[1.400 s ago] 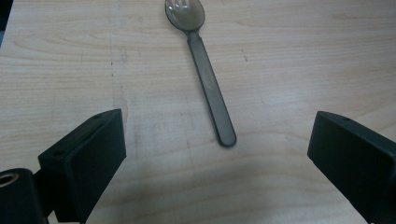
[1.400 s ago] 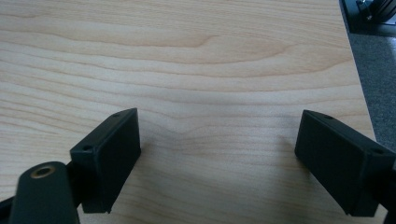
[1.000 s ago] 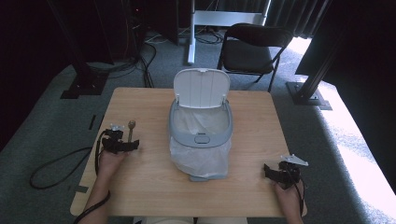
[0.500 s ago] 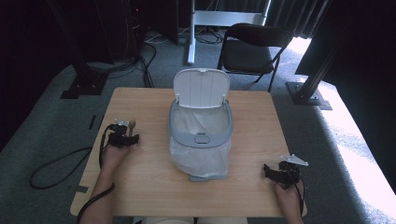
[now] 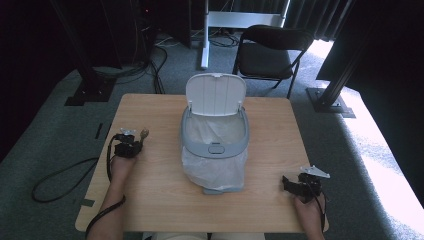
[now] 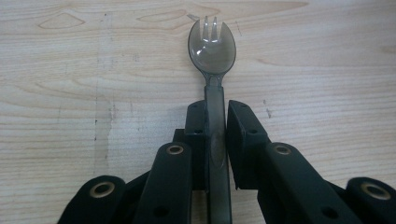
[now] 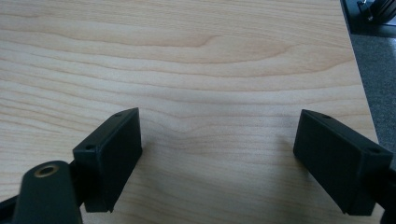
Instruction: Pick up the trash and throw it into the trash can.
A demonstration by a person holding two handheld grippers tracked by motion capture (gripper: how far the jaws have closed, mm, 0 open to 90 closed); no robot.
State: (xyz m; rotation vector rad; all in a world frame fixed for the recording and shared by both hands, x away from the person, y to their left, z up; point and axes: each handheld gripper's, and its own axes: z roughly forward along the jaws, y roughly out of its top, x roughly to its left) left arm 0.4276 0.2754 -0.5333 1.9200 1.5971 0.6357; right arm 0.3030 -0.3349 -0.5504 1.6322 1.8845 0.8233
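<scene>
Nearest to us, our right gripper (image 5: pixel 300 186) rests low on the pale wooden tabletop (image 5: pixel 155 200) at its near right corner. In the right gripper view its jaws stand wide apart, with bare wood grain between them and nothing held.

On our left side, a little farther out, our left gripper (image 5: pixel 131 146) has its jaws drawn in on the handle of a smoky translucent plastic spork (image 6: pixel 212 51). They have just been closing, and in the left gripper view the two black pads (image 6: pixel 196 126) now press the slim handle from both sides. The bowl and its short tines point away from us and lie flat on the wood. In the high view the spork's head pokes out just beyond the gripper, near the left edge of the tabletop.

We judge the step in hand to be the grasp of the spork: the grip is made, but the spork is not yet lifted.

Farther in, at the middle of the tabletop, stands a small grey-and-white plastic waste bin (image 5: pixel 215 145) lined with a clear plastic bag (image 5: pixel 212 167). Its white lid (image 5: pixel 215 94) is tipped up at the far side, so the mouth is open.

The next move, as we read it, is to raise the spork clear of the wood, carry it rightward over the grey rim and release it into the bag. The handle is thin and smooth, so we should keep the wrist steady lest it pivot between the pads.
</scene>
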